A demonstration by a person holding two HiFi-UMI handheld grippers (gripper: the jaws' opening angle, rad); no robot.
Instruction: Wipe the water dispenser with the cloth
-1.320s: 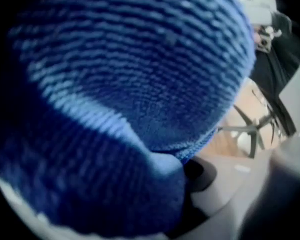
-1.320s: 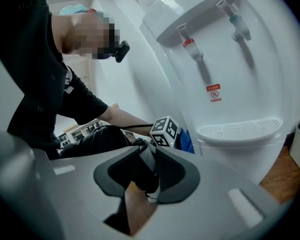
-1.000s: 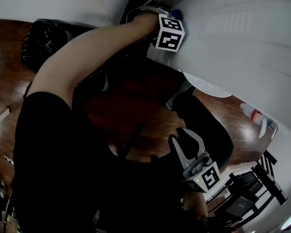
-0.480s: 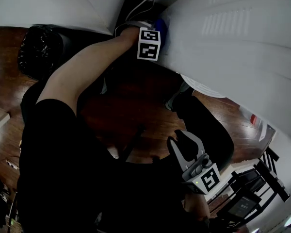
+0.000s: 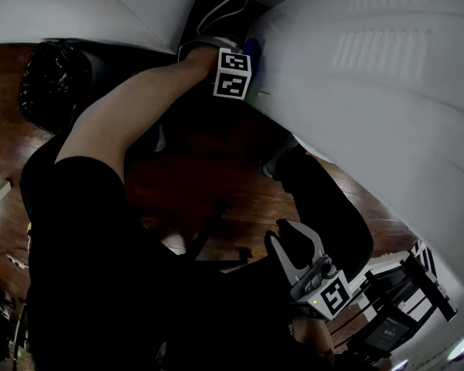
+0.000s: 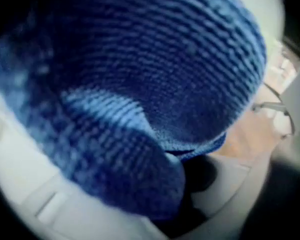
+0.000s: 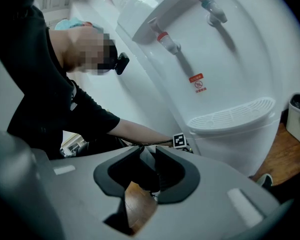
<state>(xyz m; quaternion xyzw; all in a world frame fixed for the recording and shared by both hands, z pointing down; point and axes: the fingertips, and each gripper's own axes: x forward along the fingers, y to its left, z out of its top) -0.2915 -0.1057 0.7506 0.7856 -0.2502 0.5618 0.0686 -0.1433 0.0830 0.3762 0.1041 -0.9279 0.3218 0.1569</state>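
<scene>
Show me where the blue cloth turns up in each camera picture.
Head view: top centre, blue cloth against the water dispenser.
Left gripper view: fills most of the picture.
Right gripper view: not visible.
Shared landmark: water dispenser, in head and right gripper views.

The water dispenser (image 5: 371, 91) fills the right of our head view, with the left gripper (image 5: 246, 60) against its side wall and the cloth (image 5: 253, 50) between them. Our right gripper (image 5: 294, 238) sits low, well apart, facing its front, where the taps (image 7: 167, 39) stand above the drip tray (image 7: 230, 116) and a bin (image 7: 299, 116) stands on the floor (image 7: 282, 159) beside it.
</scene>
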